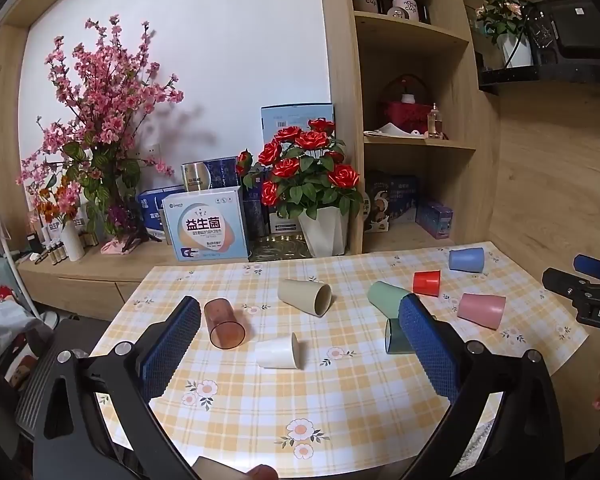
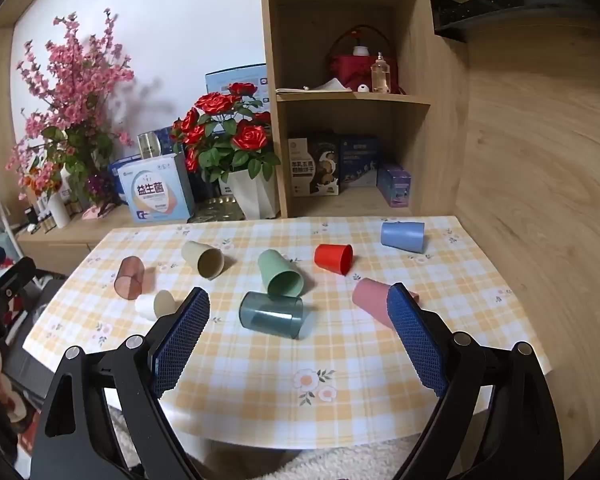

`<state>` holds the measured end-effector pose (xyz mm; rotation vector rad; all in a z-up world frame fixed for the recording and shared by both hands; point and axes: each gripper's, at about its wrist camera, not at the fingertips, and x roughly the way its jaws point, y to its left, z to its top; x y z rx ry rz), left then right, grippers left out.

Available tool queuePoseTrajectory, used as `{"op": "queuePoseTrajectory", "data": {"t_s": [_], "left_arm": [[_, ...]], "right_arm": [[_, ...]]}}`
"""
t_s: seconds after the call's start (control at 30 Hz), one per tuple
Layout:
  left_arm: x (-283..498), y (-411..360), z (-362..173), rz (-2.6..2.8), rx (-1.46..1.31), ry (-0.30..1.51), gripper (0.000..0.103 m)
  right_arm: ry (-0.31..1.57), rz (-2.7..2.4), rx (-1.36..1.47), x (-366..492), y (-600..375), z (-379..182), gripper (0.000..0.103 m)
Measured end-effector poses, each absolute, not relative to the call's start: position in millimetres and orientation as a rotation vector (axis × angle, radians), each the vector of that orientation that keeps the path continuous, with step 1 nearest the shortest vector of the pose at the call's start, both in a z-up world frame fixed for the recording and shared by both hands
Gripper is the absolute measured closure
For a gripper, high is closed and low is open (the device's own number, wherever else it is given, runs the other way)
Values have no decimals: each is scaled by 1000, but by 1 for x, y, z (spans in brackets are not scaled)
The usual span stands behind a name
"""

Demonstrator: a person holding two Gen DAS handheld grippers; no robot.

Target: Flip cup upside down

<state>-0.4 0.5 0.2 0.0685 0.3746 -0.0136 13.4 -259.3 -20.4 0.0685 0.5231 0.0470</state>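
Several cups lie on their sides on the checked table [image 1: 340, 400] [image 2: 340, 368]: brown clear [image 1: 223, 323] [image 2: 129, 278], white [image 1: 277, 351] [image 2: 154, 304], beige [image 1: 305, 296] [image 2: 202, 259], green [image 1: 386, 295] [image 2: 280, 274], teal clear [image 1: 394, 337] [image 2: 271, 314], red [image 1: 426, 282] [image 2: 333, 258], pink [image 1: 482, 310] [image 2: 370, 298], blue [image 1: 466, 259] [image 2: 403, 236]. My left gripper [image 1: 300, 320] is open and empty, above the white cup. My right gripper [image 2: 299, 307] is open and empty, above the teal cup; it also shows in the left wrist view [image 1: 580, 292].
A white pot of red roses [image 1: 324, 228] [image 2: 252, 196], boxes [image 1: 208, 226] and a pink blossom vase [image 1: 74, 240] stand behind the table. A wooden shelf unit [image 2: 352, 96] rises at the back right. A wooden wall [image 2: 540, 200] borders the table's right side.
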Motion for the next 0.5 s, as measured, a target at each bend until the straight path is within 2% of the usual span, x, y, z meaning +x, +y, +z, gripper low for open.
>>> {"op": "queuePoseTrajectory", "data": {"t_s": [0.5], "left_arm": [[-1, 1, 0, -14, 68, 373, 6]], "right_arm": [[515, 43, 71, 11, -263, -15, 16]]}}
